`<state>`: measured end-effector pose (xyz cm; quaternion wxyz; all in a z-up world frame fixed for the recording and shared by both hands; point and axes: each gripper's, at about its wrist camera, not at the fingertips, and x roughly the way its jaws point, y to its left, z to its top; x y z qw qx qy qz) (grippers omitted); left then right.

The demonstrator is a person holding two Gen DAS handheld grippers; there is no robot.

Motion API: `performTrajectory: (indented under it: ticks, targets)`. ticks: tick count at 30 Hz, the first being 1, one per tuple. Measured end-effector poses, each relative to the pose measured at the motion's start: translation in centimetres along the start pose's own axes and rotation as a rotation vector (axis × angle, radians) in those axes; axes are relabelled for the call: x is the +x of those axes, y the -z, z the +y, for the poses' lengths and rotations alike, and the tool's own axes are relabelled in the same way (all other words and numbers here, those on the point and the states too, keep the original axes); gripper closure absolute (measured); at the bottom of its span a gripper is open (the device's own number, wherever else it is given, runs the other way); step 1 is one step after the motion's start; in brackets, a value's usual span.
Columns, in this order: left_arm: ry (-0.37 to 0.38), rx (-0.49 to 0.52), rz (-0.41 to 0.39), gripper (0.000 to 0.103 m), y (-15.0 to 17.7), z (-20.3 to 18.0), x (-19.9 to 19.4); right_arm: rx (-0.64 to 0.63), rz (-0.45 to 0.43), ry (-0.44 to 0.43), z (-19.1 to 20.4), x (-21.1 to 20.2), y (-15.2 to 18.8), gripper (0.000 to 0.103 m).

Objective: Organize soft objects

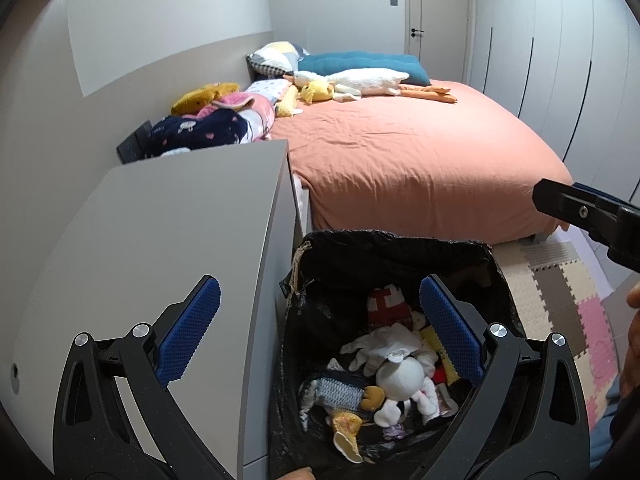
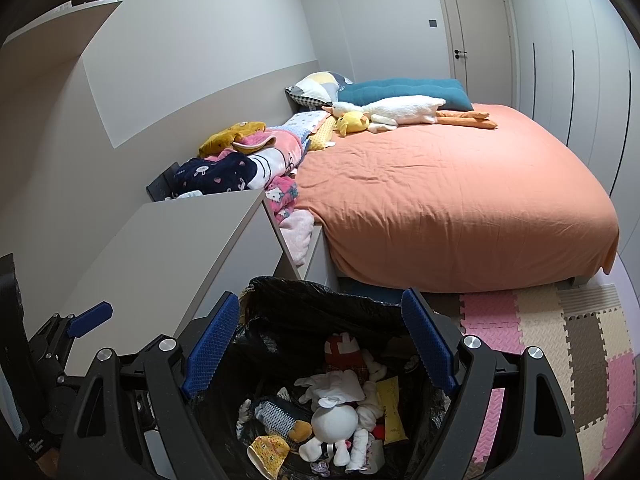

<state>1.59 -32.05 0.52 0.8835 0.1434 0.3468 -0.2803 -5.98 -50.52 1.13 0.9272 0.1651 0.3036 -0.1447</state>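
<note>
Pink blanket (image 2: pixel 298 236) beside grey cabinet (image 2: pixel 180 248)

A home bedroom: a bed (image 2: pixel 460 200) under an orange cover, pillows (image 2: pixel 404 90), wardrobe doors (image 2: pixel 580 80).

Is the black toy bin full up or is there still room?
Still room. The black-lined bin has soft toys piled only at its bottom, with bare liner wall showing above them up to the rim.

Open left tongs (image 1: pixel 320 312) hover empty above bin (image 1: pixel 496 264) of soft toys (image 1: pixel 396 372).
</note>
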Motion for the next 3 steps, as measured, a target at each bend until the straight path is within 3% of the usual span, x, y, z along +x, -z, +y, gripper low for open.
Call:
performTrajectory:
  ticks: [3]
  targets:
    - [0.004,-0.005,0.008,0.006,0.02,0.1,0.05,0.0,0.001,0.001,0.01,0.0,-0.01,0.02]
